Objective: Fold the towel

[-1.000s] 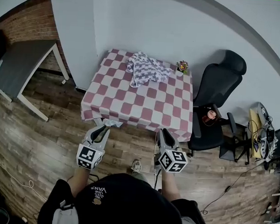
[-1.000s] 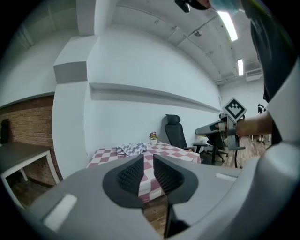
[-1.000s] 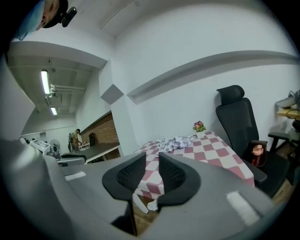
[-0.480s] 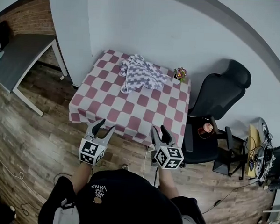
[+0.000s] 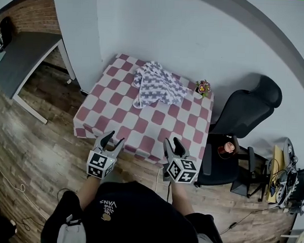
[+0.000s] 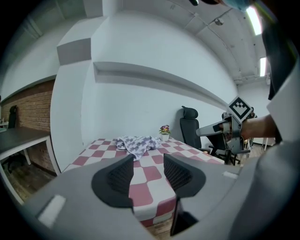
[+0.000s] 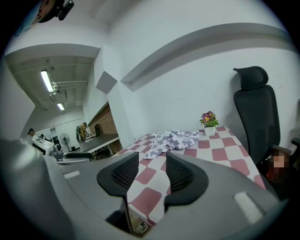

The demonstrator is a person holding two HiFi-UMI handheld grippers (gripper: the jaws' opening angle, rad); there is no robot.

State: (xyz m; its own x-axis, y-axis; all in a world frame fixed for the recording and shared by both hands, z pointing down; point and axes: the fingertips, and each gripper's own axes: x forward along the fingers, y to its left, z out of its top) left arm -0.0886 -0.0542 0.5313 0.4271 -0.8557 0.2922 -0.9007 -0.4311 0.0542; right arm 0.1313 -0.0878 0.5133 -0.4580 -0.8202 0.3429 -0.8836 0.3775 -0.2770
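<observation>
Towel (image 5: 158, 88): bunched in a loose heap at the far side of the red-and-white checked surface (image 5: 141, 124), close to the wall, just beside a small flower pot (image 5: 202, 87); not spread out, no fold made yet. Left gripper (image 5: 114, 138): jaws wide apart, nothing between them, hanging off the near edge of the surface. Right gripper (image 5: 172, 142): likewise wide apart and empty, level with the left, well short of the towel. Step in hand, by the look of it: reaching in for a first hold. To do it well: carry both across the surface side by side, seek out two free corners or a clear hem rather than the middle of the heap, come in low and nearly flat, pinch towel only and not the checked covering (image 5: 98, 122) beneath. Then lift and draw toward the near edge to open it flat before any fold. Keep the right gripper clear of the flower pot, probably light and easy to tip.
</observation>
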